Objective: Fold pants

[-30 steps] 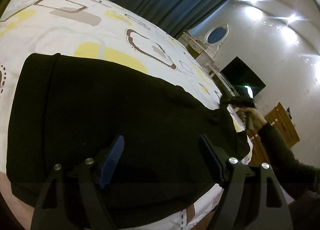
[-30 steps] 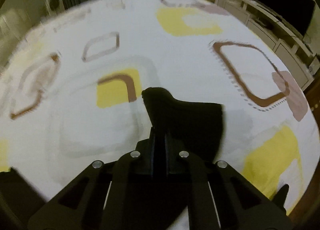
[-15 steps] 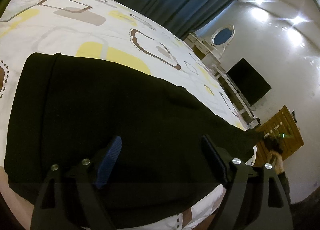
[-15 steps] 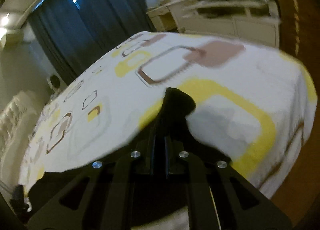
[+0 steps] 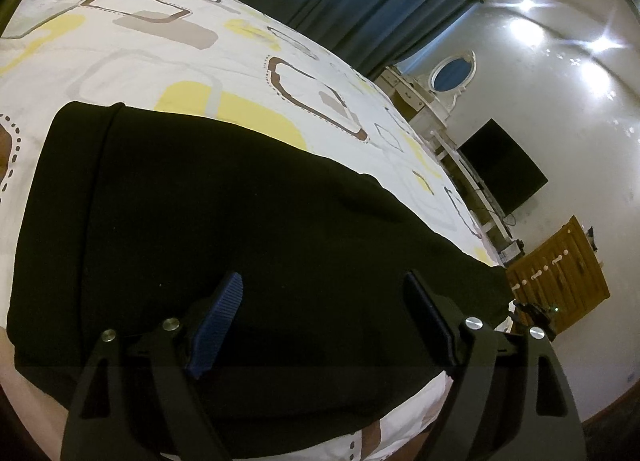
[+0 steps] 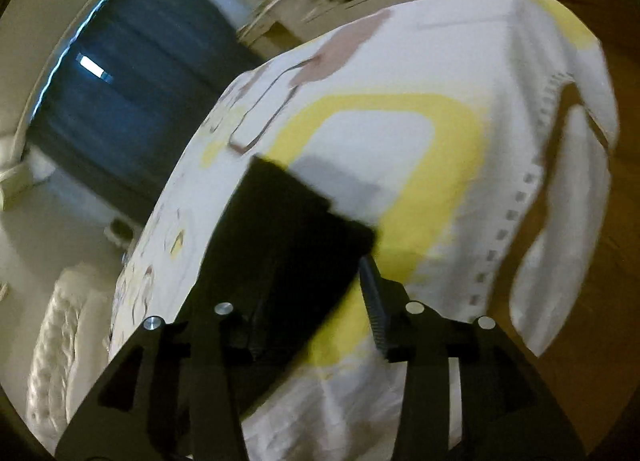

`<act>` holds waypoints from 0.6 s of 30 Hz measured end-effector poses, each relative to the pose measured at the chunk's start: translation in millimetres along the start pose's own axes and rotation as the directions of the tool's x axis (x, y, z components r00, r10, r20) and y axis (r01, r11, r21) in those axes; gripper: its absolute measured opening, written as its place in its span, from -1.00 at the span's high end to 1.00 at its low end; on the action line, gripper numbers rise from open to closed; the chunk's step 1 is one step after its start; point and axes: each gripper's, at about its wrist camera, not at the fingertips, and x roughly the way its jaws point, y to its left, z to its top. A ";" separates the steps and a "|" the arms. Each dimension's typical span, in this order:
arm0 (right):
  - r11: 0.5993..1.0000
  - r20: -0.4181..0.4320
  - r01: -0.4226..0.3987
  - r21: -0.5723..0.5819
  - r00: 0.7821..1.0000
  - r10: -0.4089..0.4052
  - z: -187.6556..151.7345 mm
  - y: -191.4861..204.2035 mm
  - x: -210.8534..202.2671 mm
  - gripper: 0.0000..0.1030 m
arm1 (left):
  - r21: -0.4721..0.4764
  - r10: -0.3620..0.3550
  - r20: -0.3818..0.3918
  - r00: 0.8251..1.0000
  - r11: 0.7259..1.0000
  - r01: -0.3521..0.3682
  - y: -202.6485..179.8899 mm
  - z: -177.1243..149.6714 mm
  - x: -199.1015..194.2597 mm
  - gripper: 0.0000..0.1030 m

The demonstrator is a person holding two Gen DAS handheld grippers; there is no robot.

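Black pants spread on the patterned bed

Left wrist view: the left gripper (image 5: 324,301) hangs wide open, empty, over the pants (image 5: 224,229) on the bed (image 5: 168,57). Right wrist view: the right gripper (image 6: 312,293) has just been opening, pants hem (image 6: 288,237) loose between its jaws.

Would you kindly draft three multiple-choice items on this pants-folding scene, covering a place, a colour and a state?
1. Where do the pants lie?
A) on the patterned bed cover
B) on the floor
C) over a chair

2. What colour are the pants?
A) white
B) black
C) yellow

3. How does the left gripper stand?
A) clamped on cloth
B) jaws wide apart, pressing nothing
C) out of view

Answers: 1 A, the cover shows all around the cloth; 2 B, dark against the pale print; 3 B, a clear gap separates its fingers above the pants.
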 end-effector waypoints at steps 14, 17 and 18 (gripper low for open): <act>0.996 -0.008 -0.042 0.075 0.999 0.043 17.5 9.5 41.3 0.59 | -0.005 0.010 0.011 1.000 1.000 -0.010 -1.2 1.9 3.1 -0.63; 0.997 -0.030 -0.057 0.047 0.998 0.058 21.1 11.3 40.8 0.77 | 0.001 0.014 0.009 1.000 1.000 -0.014 -1.7 1.9 4.0 -0.64; 0.998 -0.018 -0.062 0.033 0.998 0.063 22.9 13.1 37.3 0.78 | 0.001 0.016 0.008 1.000 1.000 -0.016 -1.7 2.3 3.9 -0.64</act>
